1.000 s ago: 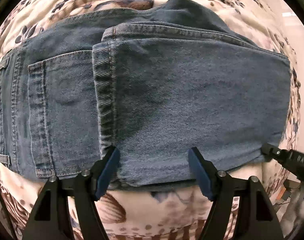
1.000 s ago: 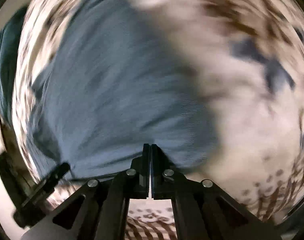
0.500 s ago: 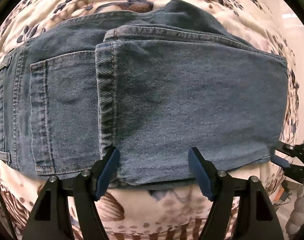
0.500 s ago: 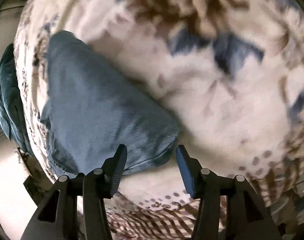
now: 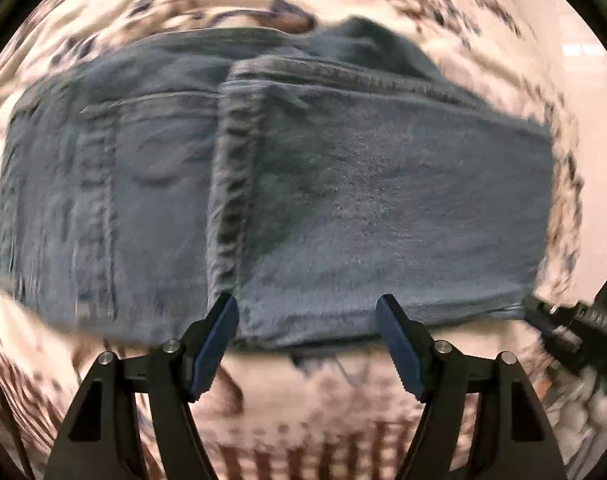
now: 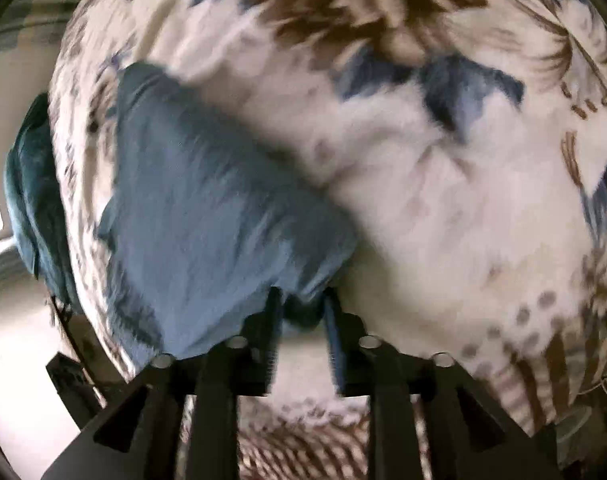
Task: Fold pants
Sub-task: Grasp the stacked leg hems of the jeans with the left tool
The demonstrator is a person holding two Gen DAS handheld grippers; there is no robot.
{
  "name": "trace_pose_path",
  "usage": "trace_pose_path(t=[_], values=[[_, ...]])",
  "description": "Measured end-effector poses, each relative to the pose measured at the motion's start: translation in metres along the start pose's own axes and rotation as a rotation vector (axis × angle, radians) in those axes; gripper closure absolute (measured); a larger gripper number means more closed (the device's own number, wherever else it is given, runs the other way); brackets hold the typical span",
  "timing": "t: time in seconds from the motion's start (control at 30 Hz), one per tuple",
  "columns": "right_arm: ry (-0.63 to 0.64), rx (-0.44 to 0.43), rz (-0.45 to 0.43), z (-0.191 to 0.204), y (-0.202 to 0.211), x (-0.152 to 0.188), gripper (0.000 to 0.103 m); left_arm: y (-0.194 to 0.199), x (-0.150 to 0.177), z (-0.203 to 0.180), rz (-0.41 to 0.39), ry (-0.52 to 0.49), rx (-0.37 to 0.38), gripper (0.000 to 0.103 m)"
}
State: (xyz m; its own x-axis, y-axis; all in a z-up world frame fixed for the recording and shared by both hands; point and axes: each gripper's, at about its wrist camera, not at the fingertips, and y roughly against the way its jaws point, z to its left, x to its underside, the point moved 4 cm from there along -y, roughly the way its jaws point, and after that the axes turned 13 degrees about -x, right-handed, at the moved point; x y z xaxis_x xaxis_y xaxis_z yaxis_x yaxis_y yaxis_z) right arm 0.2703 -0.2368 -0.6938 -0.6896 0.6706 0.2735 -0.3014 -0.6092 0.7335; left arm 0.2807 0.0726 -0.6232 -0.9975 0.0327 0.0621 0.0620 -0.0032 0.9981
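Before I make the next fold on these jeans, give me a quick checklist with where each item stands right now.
1. Jeans folded flat on the bedspread: ok.
2. Left gripper open with nothing between the jaws: ok.
3. Right gripper at the folded corner: ok; its jaws have just been closing with denim between them.
4. Right grip firm on the cloth: cannot tell, the picture is blurred.
5. Top layer's edges lined up with the layer below: not ok, the pocket side sticks out past the hem.
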Motion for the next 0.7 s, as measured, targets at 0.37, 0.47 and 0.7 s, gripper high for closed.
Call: trace_pose_path(t=[0.37,0.47,0.7], values=[[-0.173,-0.074,0.007,0.001,-0.038,0.029,0.080,-0.014,0.032,0.017,0.110,0.379,0.191,0.033],[-0.142,-0.049,-0.033,0.002,-0.031,0.028,0.082,-0.023,0.031,0.011,0.113,0.355,0.171,0.033],[-0.116,-0.018,-0.005,-0.008,-0.042,0.010,0.081,-0.031,0.020,0.008,0.107,0.320,0.093,0.033]])
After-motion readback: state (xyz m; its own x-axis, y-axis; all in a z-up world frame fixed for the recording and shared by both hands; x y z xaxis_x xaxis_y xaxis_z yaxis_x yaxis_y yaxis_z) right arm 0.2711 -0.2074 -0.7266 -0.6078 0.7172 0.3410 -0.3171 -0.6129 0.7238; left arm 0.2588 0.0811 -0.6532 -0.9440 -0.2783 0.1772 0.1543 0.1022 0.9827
